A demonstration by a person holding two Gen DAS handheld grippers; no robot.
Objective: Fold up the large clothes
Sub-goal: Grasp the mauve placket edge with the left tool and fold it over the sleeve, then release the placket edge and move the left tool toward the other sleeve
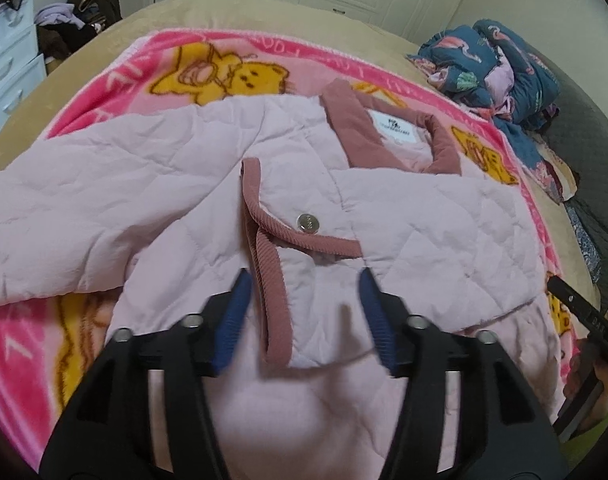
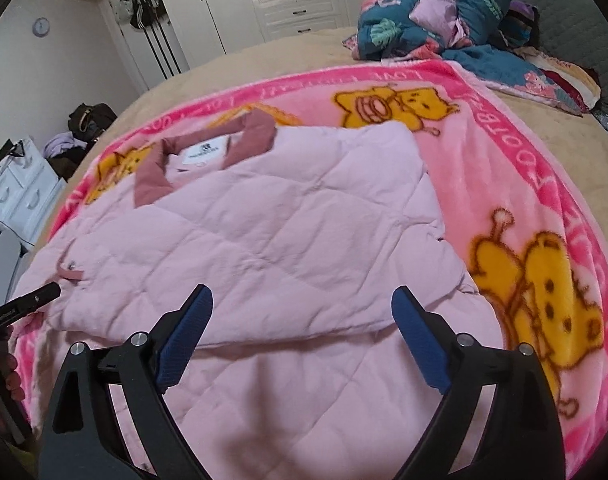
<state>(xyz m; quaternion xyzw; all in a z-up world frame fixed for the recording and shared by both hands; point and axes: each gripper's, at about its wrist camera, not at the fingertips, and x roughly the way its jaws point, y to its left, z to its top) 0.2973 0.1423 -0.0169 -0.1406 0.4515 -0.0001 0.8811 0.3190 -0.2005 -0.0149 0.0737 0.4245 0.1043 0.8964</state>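
Pink quilted jacket, sleeves folded in, spread on a cartoon blanket beneath both grippers: left gripper jaws part-open over a corduroy-trimmed cuff, right gripper jaws wide, empty.

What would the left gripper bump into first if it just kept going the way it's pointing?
Most likely the pink quilted jacket, near the dusty-rose cuff lying between the open left gripper's fingers. Depth is hard to judge, but nothing else shows in the way.
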